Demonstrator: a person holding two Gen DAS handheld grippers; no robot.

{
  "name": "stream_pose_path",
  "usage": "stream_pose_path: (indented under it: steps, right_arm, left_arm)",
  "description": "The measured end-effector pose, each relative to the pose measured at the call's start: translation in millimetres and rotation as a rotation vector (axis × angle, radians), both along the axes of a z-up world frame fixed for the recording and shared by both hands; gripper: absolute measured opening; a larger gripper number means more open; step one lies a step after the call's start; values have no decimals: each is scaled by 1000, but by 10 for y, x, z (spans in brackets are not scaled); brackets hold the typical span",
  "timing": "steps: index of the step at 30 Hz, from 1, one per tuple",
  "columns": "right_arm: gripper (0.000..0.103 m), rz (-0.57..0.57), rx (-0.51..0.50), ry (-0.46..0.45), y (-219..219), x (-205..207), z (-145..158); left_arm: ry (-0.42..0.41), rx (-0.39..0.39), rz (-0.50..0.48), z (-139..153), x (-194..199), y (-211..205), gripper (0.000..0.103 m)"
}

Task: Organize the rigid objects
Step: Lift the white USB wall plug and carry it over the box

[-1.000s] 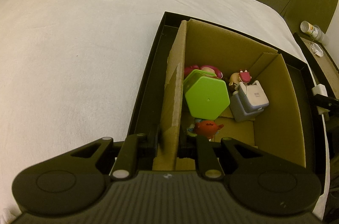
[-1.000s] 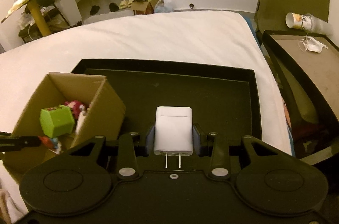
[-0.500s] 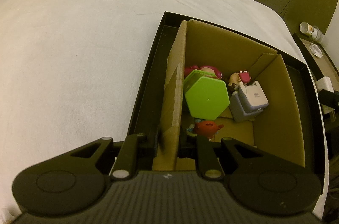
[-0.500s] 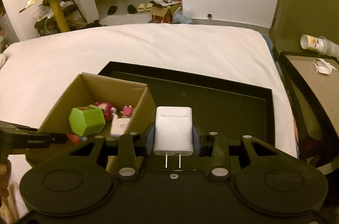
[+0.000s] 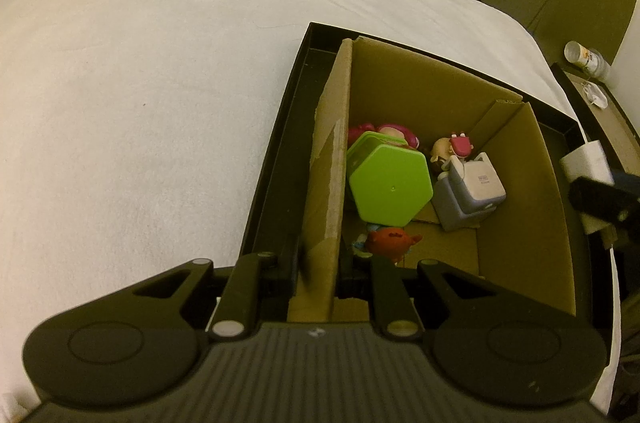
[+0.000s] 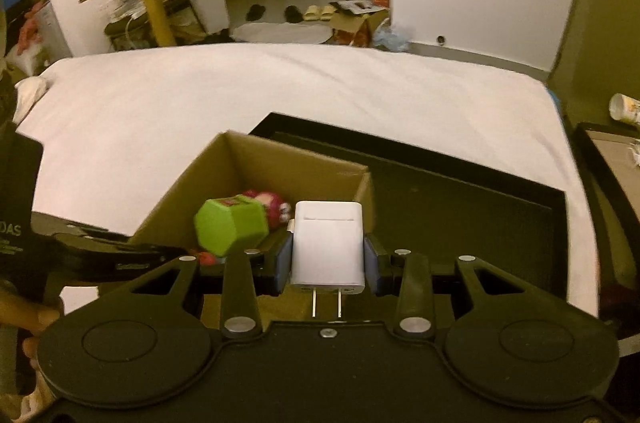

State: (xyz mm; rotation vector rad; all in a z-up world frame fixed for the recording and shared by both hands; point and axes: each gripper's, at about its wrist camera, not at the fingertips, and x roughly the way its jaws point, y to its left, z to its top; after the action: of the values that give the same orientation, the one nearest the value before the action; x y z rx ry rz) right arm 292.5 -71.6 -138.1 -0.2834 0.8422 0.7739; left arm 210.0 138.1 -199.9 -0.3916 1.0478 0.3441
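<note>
The left tool (image 5: 318,263) is clamped narrow on the near left wall of the cardboard box (image 5: 524,223), one finger outside and one inside. The box stands in the left part of a black tray (image 6: 460,191), which lies on a bed (image 5: 140,103) with a white sheet. Inside the box, going from left to right in the left wrist view, lie a pink toy (image 5: 394,133) at the far side, a green hexagonal container (image 5: 390,189) leaning in front of it, a small red figure (image 5: 390,239) on the near floor of the box, a little doll with a red bow (image 5: 450,151), and a grey and white cube-shaped gadget (image 5: 468,195). At the right, the right tool (image 6: 327,259) holds a white plug-in charger (image 6: 328,243) by its two sides, prongs pointing back toward the camera. The charger hangs over the right edge of the box, above the rim.
</note>
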Motion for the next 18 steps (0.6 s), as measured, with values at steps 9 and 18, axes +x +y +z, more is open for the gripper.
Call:
stream_pose_path:
  steps: [9,18]
  right_arm:
    - [37,53,-5,39,212,-106,-82]
    - [37,86,-9,129,440,-92,-254]
  left_arm:
    - [-3,-9,3,-6,1,16,15]
    - [-10,-16,2,-23,-18,40,15]
